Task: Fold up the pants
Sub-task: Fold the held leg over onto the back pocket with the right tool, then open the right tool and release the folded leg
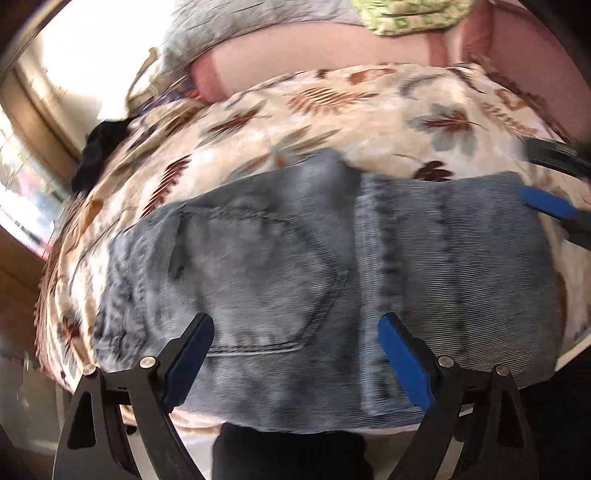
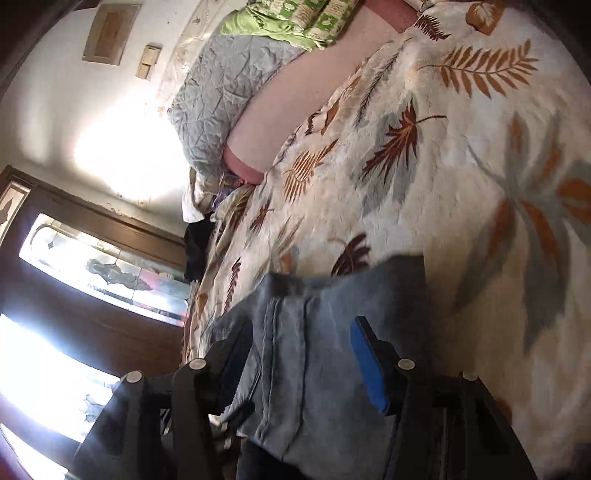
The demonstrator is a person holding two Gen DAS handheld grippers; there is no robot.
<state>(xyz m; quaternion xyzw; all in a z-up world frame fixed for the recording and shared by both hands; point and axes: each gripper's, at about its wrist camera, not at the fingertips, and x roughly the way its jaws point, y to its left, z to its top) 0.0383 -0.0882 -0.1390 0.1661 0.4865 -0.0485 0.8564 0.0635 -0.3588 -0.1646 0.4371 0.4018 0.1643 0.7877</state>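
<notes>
Folded jeans (image 1: 295, 251) on blanket (image 1: 332, 110); pillows (image 1: 258, 22) behind, at bed's far end

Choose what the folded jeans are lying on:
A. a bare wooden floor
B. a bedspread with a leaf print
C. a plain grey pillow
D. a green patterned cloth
B: the jeans rest on the cream bedspread printed with brown and grey leaves, seen in both wrist views.

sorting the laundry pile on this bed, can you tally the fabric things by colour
blue denim: 1, the folded jeans
cream with leaf print: 1, the bedspread
pink: 1, the sheet
grey quilted: 1, the pillow
green patterned: 1, the cloth
black: 1, a bundle at the bed's edge, too dark to identify
total: 6
</notes>
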